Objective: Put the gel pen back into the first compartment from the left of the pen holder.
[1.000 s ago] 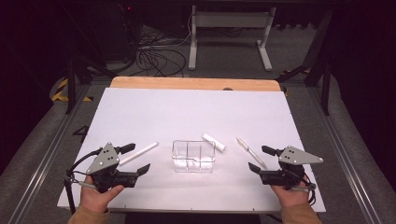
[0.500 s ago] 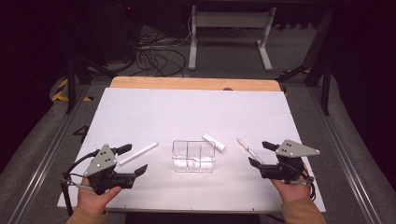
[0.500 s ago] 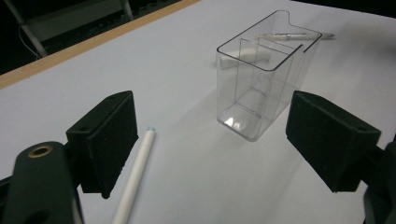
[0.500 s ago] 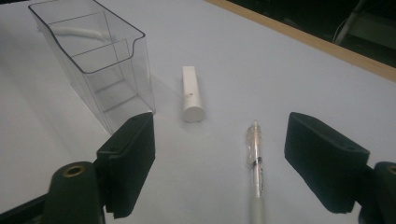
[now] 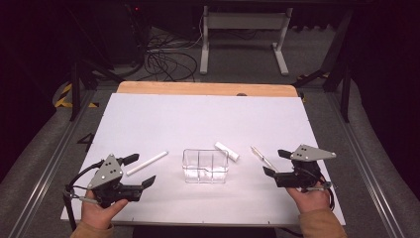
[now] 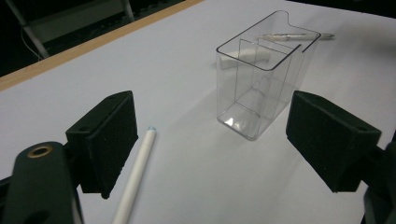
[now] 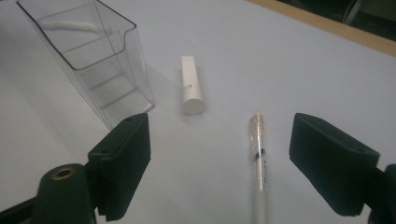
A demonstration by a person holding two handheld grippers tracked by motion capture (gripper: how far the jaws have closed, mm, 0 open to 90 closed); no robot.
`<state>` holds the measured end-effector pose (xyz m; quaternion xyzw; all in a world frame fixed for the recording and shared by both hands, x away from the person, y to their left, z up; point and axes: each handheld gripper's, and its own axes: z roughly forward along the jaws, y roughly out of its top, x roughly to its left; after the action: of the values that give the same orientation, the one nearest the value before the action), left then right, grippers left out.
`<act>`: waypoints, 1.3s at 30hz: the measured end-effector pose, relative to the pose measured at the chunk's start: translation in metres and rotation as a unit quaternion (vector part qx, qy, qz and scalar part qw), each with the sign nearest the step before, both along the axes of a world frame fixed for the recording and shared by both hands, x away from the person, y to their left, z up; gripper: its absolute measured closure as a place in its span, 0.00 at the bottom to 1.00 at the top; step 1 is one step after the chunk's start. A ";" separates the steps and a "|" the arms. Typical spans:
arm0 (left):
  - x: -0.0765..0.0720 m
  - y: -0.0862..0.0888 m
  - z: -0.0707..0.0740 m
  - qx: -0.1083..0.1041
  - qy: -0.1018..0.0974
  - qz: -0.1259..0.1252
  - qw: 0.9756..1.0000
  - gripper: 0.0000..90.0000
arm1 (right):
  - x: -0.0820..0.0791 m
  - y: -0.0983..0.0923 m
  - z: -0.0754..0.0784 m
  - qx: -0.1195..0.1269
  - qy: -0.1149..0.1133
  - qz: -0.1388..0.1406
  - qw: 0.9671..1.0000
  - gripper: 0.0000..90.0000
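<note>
Your right gripper (image 5: 273,163) has drawn back toward you along the clear pen (image 5: 262,158); its jaws, just widening, stand open and empty. Your left gripper (image 5: 139,170) stays put, open beside the white stick (image 5: 146,163), left of the clear organizer (image 5: 205,166).

Black jaws; grey plates; tan sleeves (image 5: 321,224).
</note>
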<state>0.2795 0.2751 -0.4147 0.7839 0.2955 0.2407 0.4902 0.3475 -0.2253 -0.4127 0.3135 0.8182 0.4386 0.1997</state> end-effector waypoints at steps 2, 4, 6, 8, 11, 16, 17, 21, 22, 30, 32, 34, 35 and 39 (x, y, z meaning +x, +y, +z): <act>0.000 0.000 0.000 -0.001 0.000 0.000 1.000 0.19 | 0.003 0.002 0.001 -0.012 0.005 -0.002 1.000 0.26; -0.001 0.000 0.000 0.000 0.002 -0.003 1.000 0.19 | 0.005 0.003 0.001 -0.018 0.010 -0.002 1.000 0.28; -0.002 0.000 0.000 0.000 0.001 -0.004 1.000 0.19 | 0.008 0.004 0.001 -0.033 0.015 -0.006 0.999 0.28; -0.002 0.001 0.000 -0.001 0.002 -0.003 1.000 0.19 | 0.012 0.004 0.000 -0.048 0.021 -0.011 0.999 0.28; -0.002 0.002 0.000 -0.001 0.001 0.000 1.000 0.19 | 0.016 0.002 -0.001 -0.059 0.033 -0.020 0.997 0.30; -0.003 0.001 0.000 0.000 0.001 -0.001 1.000 0.19 | 0.024 0.001 -0.009 -0.078 0.073 -0.041 0.993 0.37; -0.003 0.001 0.000 0.000 0.001 -0.002 1.000 0.19 | 0.026 0.002 -0.011 -0.080 0.084 -0.048 0.992 0.38; -0.003 0.000 -0.001 0.004 0.005 -0.004 1.000 0.19 | 0.032 0.004 -0.018 -0.095 0.118 -0.066 0.986 0.42; -0.003 0.000 -0.001 0.005 0.004 -0.004 1.000 0.19 | 0.033 0.005 -0.019 -0.100 0.124 -0.067 0.985 0.43; -0.003 -0.001 -0.002 0.007 0.006 -0.003 1.000 0.19 | 0.042 0.012 -0.029 -0.143 0.142 -0.084 0.976 0.50; -0.003 -0.001 -0.002 0.009 0.008 -0.004 1.000 0.19 | 0.044 0.015 -0.032 -0.152 0.148 -0.086 0.973 0.52; -0.003 -0.002 -0.002 0.011 0.007 -0.004 1.000 0.19 | 0.046 0.017 -0.035 -0.161 0.152 -0.090 0.971 0.54; -0.003 -0.003 -0.001 0.012 0.007 -0.005 1.000 0.19 | 0.048 0.019 -0.036 -0.164 0.155 -0.092 0.970 0.56; -0.004 -0.004 -0.002 0.016 0.008 -0.006 1.000 0.18 | 0.052 0.024 -0.038 -0.178 0.160 -0.095 0.966 0.62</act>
<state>0.2756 0.2711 -0.4164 0.7950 0.2910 0.2366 0.4768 0.3996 -0.2012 -0.4506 0.4153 0.8709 0.2085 0.1597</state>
